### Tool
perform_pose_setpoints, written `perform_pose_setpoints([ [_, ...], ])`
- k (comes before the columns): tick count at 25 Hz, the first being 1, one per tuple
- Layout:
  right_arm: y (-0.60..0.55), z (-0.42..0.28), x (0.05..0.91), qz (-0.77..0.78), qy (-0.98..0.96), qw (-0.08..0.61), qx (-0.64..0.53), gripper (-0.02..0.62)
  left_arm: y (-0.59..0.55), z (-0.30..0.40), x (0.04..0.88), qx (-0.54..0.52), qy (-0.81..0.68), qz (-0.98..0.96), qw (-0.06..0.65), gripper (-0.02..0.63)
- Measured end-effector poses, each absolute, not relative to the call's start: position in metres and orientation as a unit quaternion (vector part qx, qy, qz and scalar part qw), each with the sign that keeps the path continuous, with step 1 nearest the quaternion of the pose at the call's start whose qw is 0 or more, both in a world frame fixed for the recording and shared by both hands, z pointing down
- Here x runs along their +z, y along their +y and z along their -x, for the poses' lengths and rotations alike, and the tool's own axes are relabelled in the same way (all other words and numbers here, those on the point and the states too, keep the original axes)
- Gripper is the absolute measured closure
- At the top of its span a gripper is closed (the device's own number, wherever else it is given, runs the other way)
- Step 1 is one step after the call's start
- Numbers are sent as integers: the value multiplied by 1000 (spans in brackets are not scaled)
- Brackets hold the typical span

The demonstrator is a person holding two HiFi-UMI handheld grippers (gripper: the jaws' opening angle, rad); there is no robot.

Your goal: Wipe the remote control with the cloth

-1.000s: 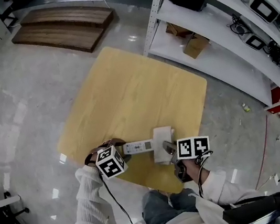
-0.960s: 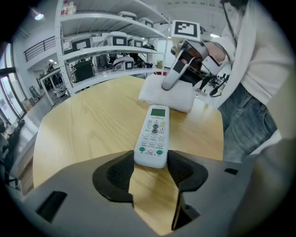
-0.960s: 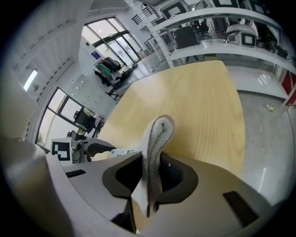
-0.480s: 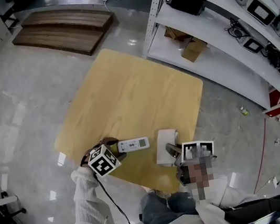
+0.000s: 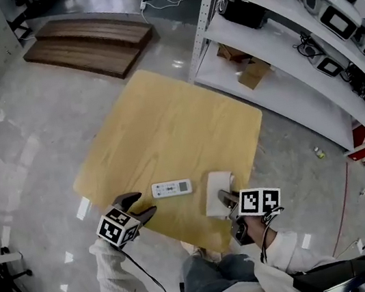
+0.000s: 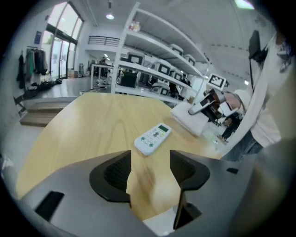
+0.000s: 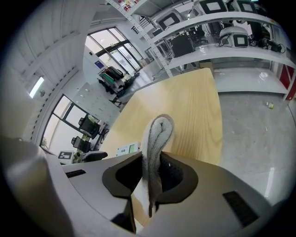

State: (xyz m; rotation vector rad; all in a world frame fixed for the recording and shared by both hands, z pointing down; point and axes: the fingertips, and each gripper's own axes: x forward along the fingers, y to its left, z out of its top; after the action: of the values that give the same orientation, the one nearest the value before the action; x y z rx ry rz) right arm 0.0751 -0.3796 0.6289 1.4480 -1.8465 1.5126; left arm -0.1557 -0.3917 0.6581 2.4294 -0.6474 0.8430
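A white remote control point(image 5: 172, 189) point(image 6: 152, 138) lies flat on the light wooden table point(image 5: 165, 124), near its front edge. My left gripper point(image 5: 139, 206) point(image 6: 150, 173) hovers just left of the remote, apart from it. Its jaws have just been opening and nothing is between them. A folded white cloth point(image 5: 217, 195) point(image 7: 155, 139) lies right of the remote, with my right gripper point(image 5: 227, 199) point(image 7: 150, 178) shut on its near end. The right gripper view shows the remote point(image 7: 126, 149) behind the cloth.
A white shelving rack point(image 5: 302, 31) loaded with equipment stands to the right of the table, with a cardboard box point(image 5: 253, 71) on its low shelf. Wooden boards point(image 5: 89, 43) lie on the floor beyond. The person's legs point(image 5: 210, 272) are at the table's near corner.
The left gripper has let go of the remote's left end, drawn back toward the near-left table edge and rolled. The remote now lies free. The right gripper still holds the cloth.
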Motion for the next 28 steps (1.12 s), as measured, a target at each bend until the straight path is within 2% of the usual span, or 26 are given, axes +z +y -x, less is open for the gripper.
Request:
perform_pose_setpoints([
  [6, -368, -65, 611, -494, -693, 173, 496, 506, -345, 131, 580, 114, -283, -904, 299, 349],
  [7, -365, -60, 607, -488, -702, 174, 489, 506, -339, 126, 571, 91, -302, -900, 301, 370],
  [10, -354, -44, 595, -472, -731, 174, 461, 506, -328, 113, 554, 56, -383, -874, 294, 589],
  [18, -306, -10, 545, -436, -827, 159, 318, 506, -275, 74, 544, 114, -549, -773, 296, 604],
  [28, -240, -31, 533, -429, -826, 145, 334, 506, -220, 41, 500, 110, -591, -758, 252, 604],
])
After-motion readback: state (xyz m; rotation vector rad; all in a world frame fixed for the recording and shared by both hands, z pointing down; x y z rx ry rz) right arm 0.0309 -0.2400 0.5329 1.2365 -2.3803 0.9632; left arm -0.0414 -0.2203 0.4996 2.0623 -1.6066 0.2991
